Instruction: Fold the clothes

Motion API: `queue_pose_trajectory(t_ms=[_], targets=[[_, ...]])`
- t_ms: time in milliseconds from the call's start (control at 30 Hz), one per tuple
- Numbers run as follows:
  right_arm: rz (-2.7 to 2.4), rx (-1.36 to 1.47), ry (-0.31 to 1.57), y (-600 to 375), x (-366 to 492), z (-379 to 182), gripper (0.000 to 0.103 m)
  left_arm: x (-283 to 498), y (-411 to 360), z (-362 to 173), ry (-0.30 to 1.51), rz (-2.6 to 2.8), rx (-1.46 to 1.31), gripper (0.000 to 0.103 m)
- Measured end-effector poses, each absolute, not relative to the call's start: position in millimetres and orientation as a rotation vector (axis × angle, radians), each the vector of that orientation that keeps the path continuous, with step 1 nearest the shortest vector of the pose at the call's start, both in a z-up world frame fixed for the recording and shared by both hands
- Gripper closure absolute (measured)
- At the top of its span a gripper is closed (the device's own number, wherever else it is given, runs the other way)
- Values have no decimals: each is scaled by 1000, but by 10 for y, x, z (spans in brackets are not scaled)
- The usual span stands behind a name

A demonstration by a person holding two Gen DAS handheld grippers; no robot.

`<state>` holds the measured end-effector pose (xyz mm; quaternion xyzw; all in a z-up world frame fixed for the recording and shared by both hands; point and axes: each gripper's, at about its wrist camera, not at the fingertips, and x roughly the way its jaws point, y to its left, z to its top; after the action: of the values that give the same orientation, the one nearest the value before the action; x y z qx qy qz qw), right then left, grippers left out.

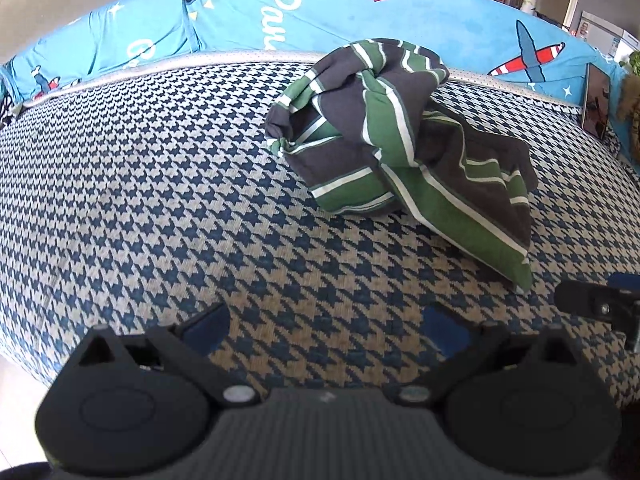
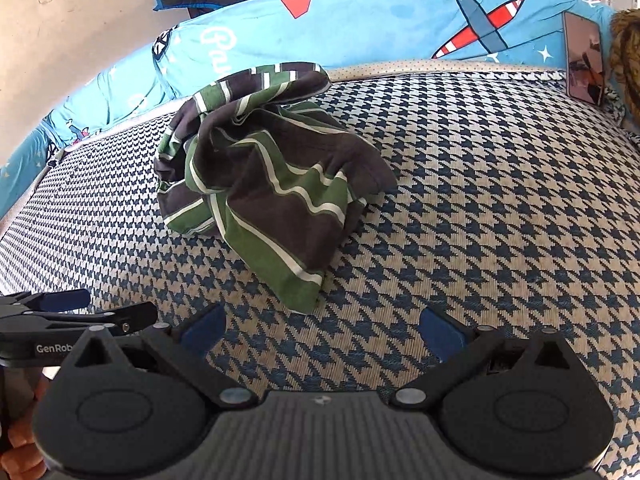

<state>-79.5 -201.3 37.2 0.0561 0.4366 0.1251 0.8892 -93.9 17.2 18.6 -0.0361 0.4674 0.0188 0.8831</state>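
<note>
A crumpled striped garment (image 1: pixel 400 136), dark grey with green and white bands, lies heaped on the houndstooth-patterned bed (image 1: pixel 160 184). In the left wrist view it sits toward one o'clock; in the right wrist view it sits toward eleven o'clock, so it lies between the two tools and ahead of both. A loose green-edged corner trails toward the cameras, the nearest part to either tool.

The left gripper (image 1: pixel 326 330) has its jaws spread wide with nothing between them, only bed cover showing in the gap. The right gripper (image 2: pixel 322 328) is likewise wide apart and empty. Neither touches the cloth. Folding has not visibly begun; the garment first needs spreading flat.

The risks lie in the heap itself. The fabric is twisted and layered, so a pinch at the trailing corner could catch two layers at once and lift a knot rather than an edge. A deep pinch might also grab the bed cover beneath. The two tools are close together, the left's fingers showing at nine o'clock in the right wrist view, so reaching for the same corner could make them collide. A blue aeroplane-print quilt (image 2: pixel 380 20) bounds the far side.
</note>
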Motion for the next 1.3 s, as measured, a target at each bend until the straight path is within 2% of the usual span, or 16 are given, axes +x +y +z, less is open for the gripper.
queue_pose_trajectory(t_ms=[1300], targets=[[252, 19, 909, -1873, -786, 310, 0, -908, 49, 83, 982, 69, 1, 0]])
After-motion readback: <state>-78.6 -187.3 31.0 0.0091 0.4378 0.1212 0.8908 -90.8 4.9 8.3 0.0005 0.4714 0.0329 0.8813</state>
